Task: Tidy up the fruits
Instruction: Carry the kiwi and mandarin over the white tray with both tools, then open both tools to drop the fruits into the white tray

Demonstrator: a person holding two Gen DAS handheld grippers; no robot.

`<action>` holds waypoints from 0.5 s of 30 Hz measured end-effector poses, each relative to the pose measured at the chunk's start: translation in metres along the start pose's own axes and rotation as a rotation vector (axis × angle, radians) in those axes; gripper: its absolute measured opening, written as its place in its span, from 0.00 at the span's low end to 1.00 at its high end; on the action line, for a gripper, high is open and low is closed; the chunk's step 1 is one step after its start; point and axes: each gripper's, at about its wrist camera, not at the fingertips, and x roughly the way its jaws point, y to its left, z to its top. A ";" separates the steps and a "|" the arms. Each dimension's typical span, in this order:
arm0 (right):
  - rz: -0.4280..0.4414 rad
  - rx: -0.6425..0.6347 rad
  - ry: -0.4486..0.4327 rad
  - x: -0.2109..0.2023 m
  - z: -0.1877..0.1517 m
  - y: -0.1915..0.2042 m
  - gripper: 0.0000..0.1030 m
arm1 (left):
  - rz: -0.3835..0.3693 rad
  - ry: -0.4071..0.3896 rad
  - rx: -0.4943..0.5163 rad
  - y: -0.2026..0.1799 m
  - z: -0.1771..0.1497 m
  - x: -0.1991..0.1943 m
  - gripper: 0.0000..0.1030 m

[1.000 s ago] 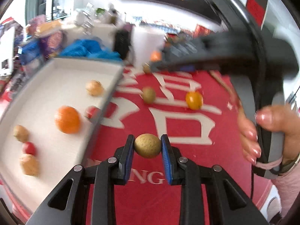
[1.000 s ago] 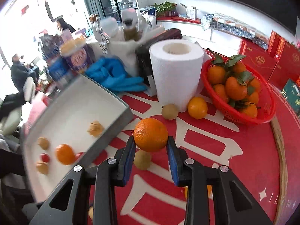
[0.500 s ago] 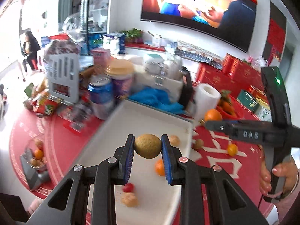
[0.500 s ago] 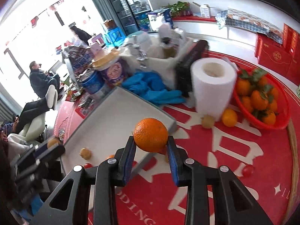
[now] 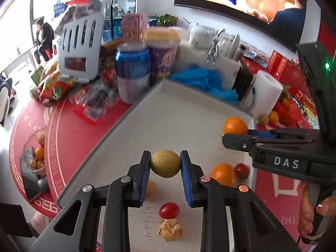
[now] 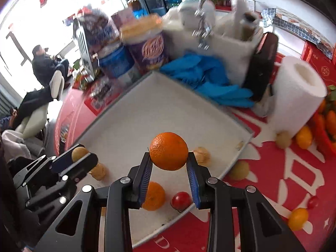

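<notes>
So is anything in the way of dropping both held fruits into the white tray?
Partly. A cherry tomato and a walnut lie just nearer than the left gripper; an orange lies under the right gripper. The tray beyond them is bare.

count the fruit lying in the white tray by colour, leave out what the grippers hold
orange fruit: 1
red tomatoes: 2
tan wrinkled fruit: 3
total: 6
</notes>
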 end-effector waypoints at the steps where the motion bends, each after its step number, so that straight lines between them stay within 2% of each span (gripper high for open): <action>1: -0.012 -0.012 0.010 0.006 -0.002 0.003 0.34 | -0.001 0.007 -0.005 0.001 -0.005 0.004 0.30; 5: -0.032 -0.042 0.057 0.024 -0.014 0.005 0.33 | -0.012 0.034 -0.010 -0.002 -0.022 0.015 0.30; 8: -0.036 -0.034 0.047 0.020 -0.017 0.002 0.33 | -0.004 0.063 0.001 -0.008 -0.031 0.022 0.30; 12: -0.059 -0.044 0.028 0.012 -0.016 0.001 0.34 | 0.030 0.037 0.006 -0.013 -0.029 0.016 0.34; 13: -0.062 -0.047 0.021 0.009 -0.015 0.002 0.34 | 0.034 0.029 0.007 -0.014 -0.028 0.013 0.46; 14: -0.058 -0.049 0.015 0.008 -0.014 0.003 0.37 | 0.041 0.017 0.006 -0.015 -0.027 0.009 0.65; 15: -0.046 -0.047 0.013 0.006 -0.014 0.004 0.43 | 0.049 0.005 0.005 -0.014 -0.026 0.006 0.74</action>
